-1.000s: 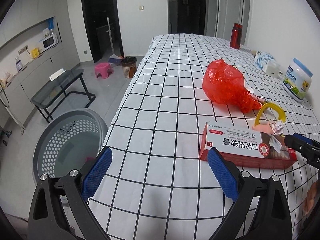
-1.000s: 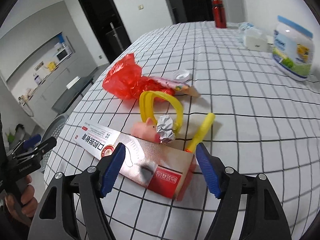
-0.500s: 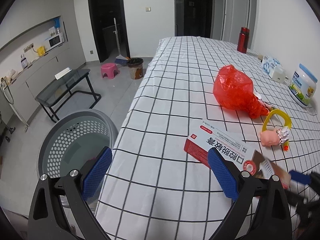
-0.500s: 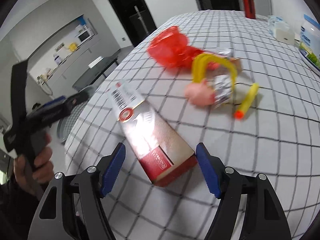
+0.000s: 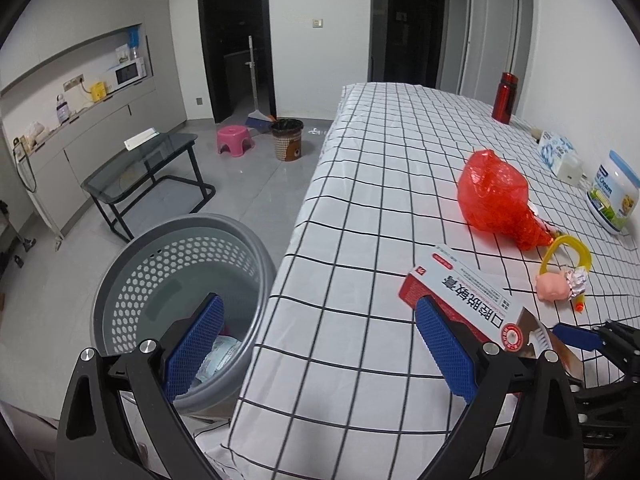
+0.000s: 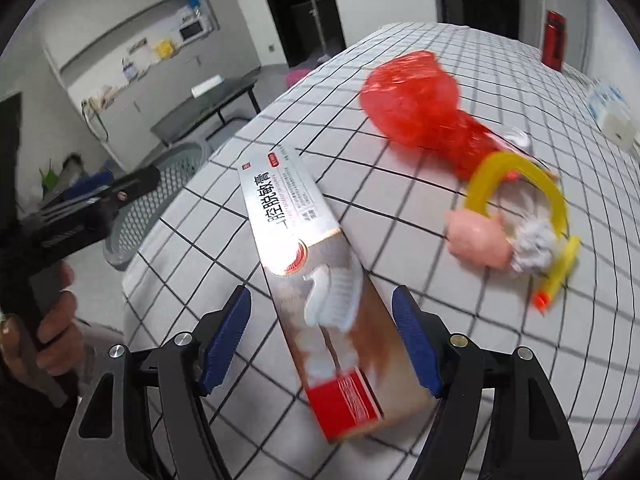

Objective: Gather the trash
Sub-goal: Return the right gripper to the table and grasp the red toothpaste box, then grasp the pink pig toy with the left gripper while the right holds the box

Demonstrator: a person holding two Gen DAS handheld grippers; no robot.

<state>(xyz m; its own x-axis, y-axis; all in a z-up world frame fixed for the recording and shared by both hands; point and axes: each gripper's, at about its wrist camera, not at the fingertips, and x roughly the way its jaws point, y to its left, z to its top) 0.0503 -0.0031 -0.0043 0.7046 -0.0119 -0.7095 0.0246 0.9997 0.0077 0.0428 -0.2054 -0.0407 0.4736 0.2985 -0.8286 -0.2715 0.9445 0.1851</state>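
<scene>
Your right gripper (image 6: 322, 344) is wide open w/ the toothpaste box (image 6: 308, 284) lying between its pads on the checked table (image 5: 380, 184), not pinched. Your left gripper (image 5: 316, 344) is open too, empty, near the grey basket (image 5: 176, 280) at the table edge.

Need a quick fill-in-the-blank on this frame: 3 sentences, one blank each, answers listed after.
1. The toothpaste box lies between the fingers of the ____ gripper.
2. The crumpled plastic bag on the checked tablecloth is ____ in colour.
3. The grey perforated basket stands on the ____, beside the table.

Answers: right; red; floor
</scene>
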